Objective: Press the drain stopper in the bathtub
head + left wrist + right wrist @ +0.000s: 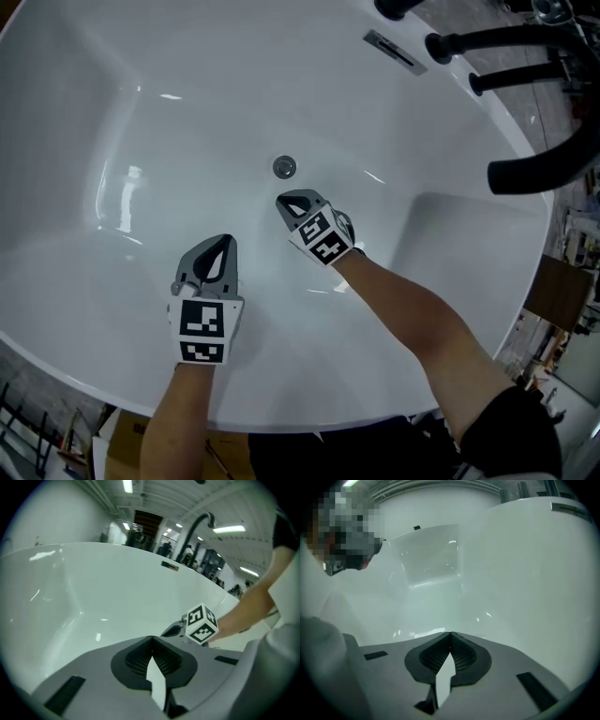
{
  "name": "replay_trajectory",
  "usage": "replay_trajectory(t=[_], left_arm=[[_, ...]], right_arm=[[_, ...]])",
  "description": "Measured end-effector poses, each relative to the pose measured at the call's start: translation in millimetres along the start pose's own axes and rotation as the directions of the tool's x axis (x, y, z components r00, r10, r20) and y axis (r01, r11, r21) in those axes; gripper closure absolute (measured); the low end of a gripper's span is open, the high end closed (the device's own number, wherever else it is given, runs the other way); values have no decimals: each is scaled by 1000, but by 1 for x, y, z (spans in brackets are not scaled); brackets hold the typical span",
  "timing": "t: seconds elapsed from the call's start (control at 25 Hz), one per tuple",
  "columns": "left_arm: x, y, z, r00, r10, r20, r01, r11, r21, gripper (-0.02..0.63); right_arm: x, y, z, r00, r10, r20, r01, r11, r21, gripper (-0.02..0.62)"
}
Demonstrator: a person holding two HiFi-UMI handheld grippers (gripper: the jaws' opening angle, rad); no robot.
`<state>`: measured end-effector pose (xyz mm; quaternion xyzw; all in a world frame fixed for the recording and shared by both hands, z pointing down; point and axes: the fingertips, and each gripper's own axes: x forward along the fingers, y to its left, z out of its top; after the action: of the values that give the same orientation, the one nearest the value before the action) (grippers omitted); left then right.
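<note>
Glossy white bathtub (187, 122); shiny metal drain stopper (284, 167).

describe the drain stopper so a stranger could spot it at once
Look at the floor of the white bathtub. The drain stopper is the small round metal disc there, just beyond the tip of the right gripper. The other metal fitting, the overflow plate, is rectangular and high on the wall.

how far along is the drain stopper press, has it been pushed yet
Done: both grippers are down in the bathtub, jaws shut and empty. In hand: the right gripper points at the drain stopper, close but short of it. To do: touching and pressing it; the left gripper hangs further back.
</note>
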<state>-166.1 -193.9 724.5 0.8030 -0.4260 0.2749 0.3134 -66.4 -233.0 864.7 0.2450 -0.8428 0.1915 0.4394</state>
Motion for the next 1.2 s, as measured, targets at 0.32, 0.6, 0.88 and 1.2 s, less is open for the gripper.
replay_trajectory(t=[0.32, 0.6, 0.88, 1.2], left_arm=[[73, -1, -48, 981, -97, -168, 142, 950, 278, 597], [93, 3, -82, 970, -136, -201, 179, 959, 219, 597], [95, 21, -74, 981, -113, -158, 134, 983, 129, 597], [98, 24, -79, 980, -110, -163, 128, 986, 105, 597]], right_arm=[[65, -67, -45, 991, -100, -89, 99, 995, -16, 580], [103, -94, -73, 967, -156, -200, 142, 986, -84, 580], [123, -106, -89, 938, -193, -288, 168, 980, -109, 580], [134, -102, -100, 918, -208, -338, 162, 974, -160, 578]])
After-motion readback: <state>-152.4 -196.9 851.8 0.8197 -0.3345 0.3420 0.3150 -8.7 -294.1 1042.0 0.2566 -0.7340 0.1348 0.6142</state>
